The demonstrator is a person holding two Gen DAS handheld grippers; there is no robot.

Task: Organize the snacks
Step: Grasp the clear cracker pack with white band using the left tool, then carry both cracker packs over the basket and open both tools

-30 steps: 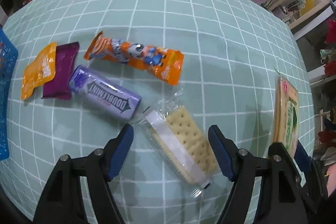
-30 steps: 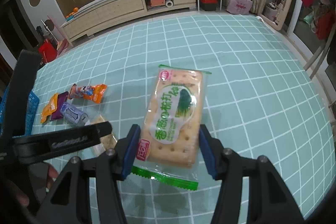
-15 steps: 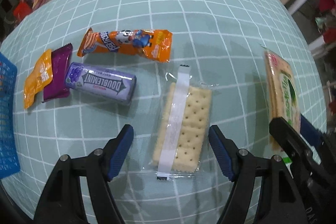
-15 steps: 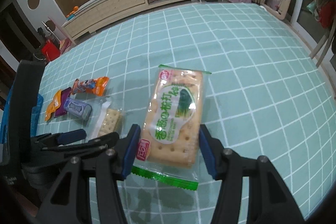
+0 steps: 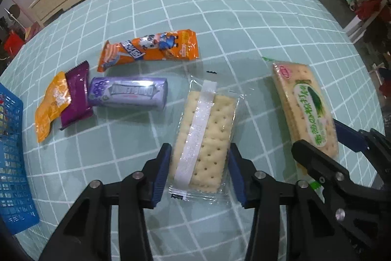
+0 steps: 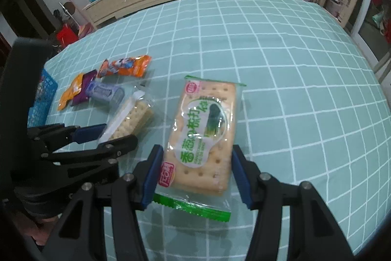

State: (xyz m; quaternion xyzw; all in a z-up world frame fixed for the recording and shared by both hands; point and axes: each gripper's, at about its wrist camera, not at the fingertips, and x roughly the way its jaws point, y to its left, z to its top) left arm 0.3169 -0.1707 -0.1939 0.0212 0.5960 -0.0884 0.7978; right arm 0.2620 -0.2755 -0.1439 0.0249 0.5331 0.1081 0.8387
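Your left gripper (image 5: pixel 199 169) had just been closing and pinched the clear cracker pack (image 5: pixel 205 138) on the table (image 5: pixel 244 16); your right gripper (image 6: pixel 195 173) clamped the green cracker pack (image 6: pixel 202 136).

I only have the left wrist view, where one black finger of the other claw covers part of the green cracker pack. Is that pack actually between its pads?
Observer: Yes. In the right wrist view the right claw has a blue pad against each long edge of the green cracker pack, near its lower end.
Reviewer: Does anything stick out behind the pads?
Observer: The pack's green zigzag seal pokes out toward the camera.
Reviewer: What is at the corner the finger hides?
Observer: A red logo, right beside the pad on the picture's left.
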